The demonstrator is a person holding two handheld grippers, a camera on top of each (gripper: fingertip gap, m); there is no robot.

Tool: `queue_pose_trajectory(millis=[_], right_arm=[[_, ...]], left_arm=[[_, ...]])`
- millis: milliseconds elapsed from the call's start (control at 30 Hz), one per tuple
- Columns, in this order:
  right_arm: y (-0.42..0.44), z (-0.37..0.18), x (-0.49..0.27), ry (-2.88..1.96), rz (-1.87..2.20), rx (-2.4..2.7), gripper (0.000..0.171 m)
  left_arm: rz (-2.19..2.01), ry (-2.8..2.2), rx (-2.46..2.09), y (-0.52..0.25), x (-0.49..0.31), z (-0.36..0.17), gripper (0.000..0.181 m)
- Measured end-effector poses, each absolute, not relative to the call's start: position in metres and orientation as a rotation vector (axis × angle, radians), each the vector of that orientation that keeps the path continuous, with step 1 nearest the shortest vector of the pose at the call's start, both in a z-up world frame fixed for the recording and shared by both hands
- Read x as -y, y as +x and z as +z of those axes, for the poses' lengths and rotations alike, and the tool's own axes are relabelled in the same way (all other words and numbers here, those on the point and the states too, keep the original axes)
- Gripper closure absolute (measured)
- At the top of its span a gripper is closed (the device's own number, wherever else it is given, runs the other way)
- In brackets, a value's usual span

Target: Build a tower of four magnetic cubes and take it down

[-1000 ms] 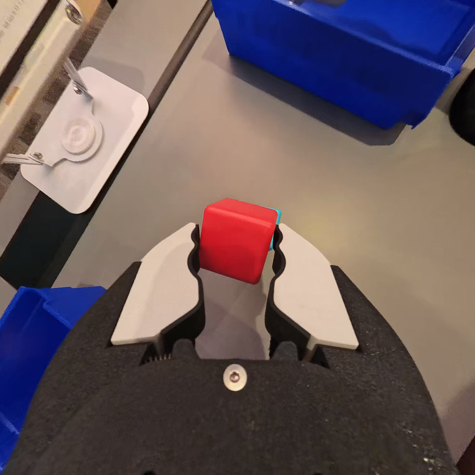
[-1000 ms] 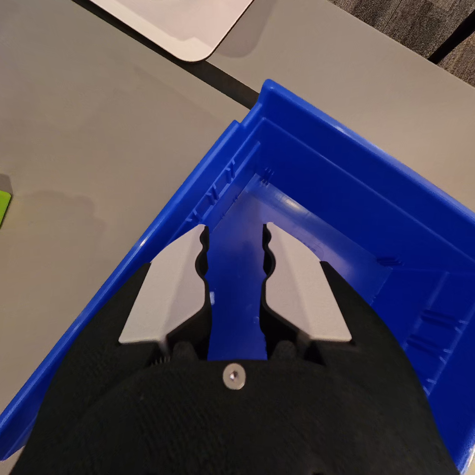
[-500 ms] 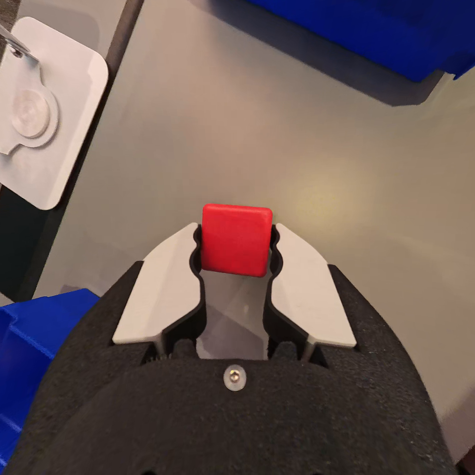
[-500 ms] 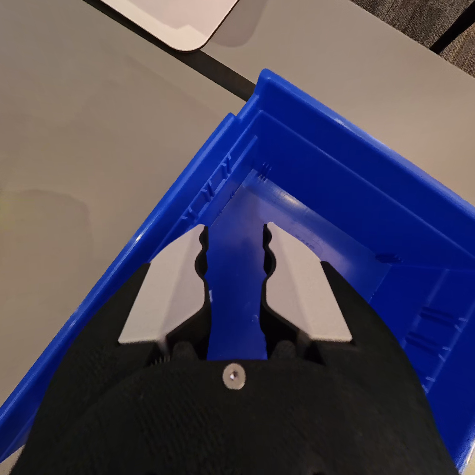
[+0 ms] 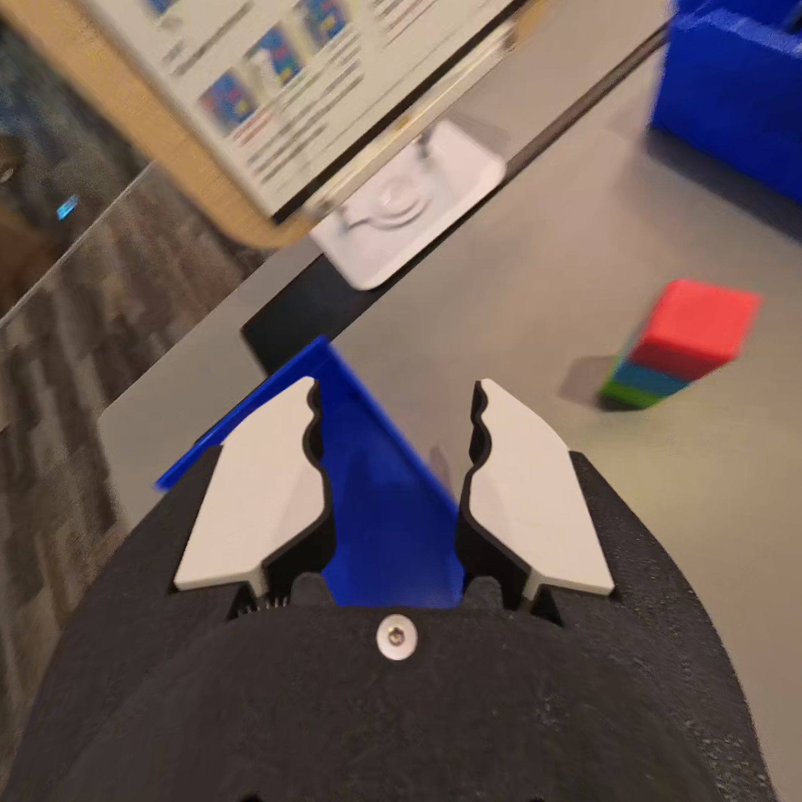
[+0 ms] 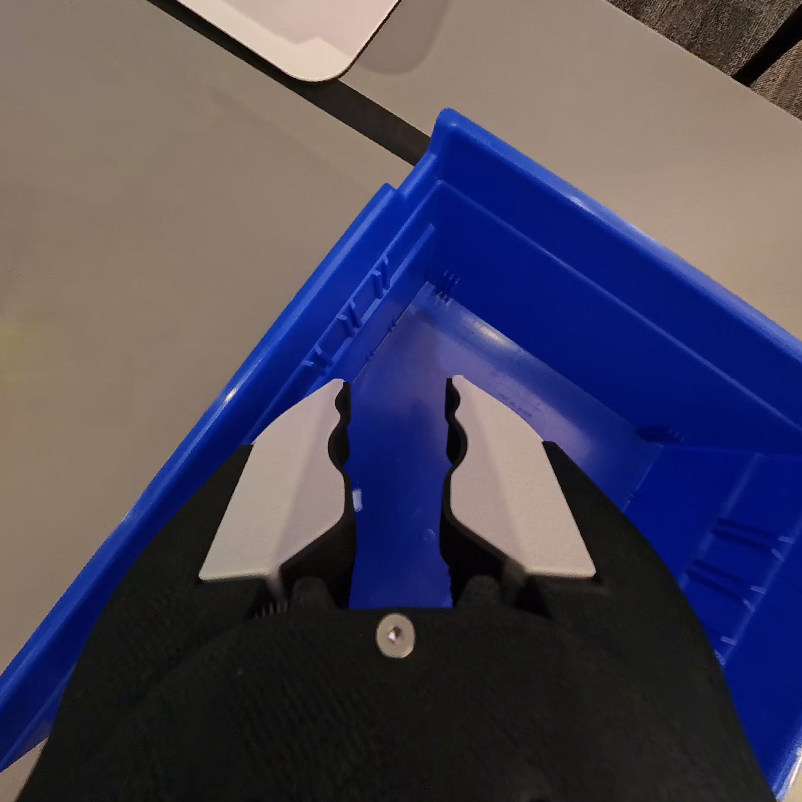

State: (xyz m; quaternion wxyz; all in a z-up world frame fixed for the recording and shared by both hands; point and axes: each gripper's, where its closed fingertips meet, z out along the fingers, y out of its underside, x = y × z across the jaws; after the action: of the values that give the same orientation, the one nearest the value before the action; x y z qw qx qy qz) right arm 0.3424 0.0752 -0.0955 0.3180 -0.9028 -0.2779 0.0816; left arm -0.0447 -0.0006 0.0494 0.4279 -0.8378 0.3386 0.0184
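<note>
Left gripper (image 5: pixel 395 386) spread and empty over a blue bin (image 5: pixel 382 499); right gripper (image 6: pixel 395 382) parted, empty, above another blue bin (image 6: pixel 564 269). Beyond, on the grey table (image 5: pixel 520 304), the tower (image 5: pixel 677 347) shows red over teal over green. Risk — a careless return swing topples it. Half a second ago the left gripper gripped the red cube; now released and withdrawn.

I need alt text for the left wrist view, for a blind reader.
The open left gripper holds nothing above a blue bin. To its right, on the grey table, stands a blurred stack of cubes: red cube on blue cube on green cube.
</note>
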Motion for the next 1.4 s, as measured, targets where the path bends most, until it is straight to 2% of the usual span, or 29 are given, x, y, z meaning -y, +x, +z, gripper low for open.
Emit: queue_pose_trajectory(millis=[167,233,300,500,700,900,1000,1200,1400], right_arm=[[0.344,-0.100,-0.074,-2.392,0.213,0.731,0.127],[0.342,-0.101,-0.073,-2.396,0.209,0.740,0.127],[0.341,-0.103,-0.073,-2.400,0.203,0.749,0.127],[0.339,-0.110,-0.071,-2.423,0.196,0.776,0.126],[0.337,-0.116,-0.069,-2.444,0.186,0.811,0.125],[0.335,-0.118,-0.068,-2.450,0.184,0.823,0.125],[0.335,-0.117,-0.068,-2.449,0.190,0.821,0.125],[0.336,-0.115,-0.068,-2.442,0.194,0.819,0.125],[0.337,-0.115,-0.068,-2.444,0.191,0.819,0.125]], left_arm=[[0.262,-2.319,-0.870,-0.157,-0.026,-0.013,0.120],[0.260,-2.429,-0.791,-0.186,-0.040,-0.041,0.125],[0.273,-2.495,-0.754,-0.203,-0.050,-0.063,0.121],[0.327,-2.568,-0.831,-0.215,-0.061,-0.098,0.127],[0.367,-2.681,-0.836,-0.234,-0.058,-0.122,0.123],[0.434,-2.699,-0.882,-0.234,-0.062,-0.131,0.122],[0.477,-2.714,-0.936,-0.234,-0.060,-0.139,0.127],[0.418,-2.636,-0.926,-0.222,-0.056,-0.113,0.129],[0.492,-2.368,-0.918,-0.179,-0.028,-0.014,0.129]])
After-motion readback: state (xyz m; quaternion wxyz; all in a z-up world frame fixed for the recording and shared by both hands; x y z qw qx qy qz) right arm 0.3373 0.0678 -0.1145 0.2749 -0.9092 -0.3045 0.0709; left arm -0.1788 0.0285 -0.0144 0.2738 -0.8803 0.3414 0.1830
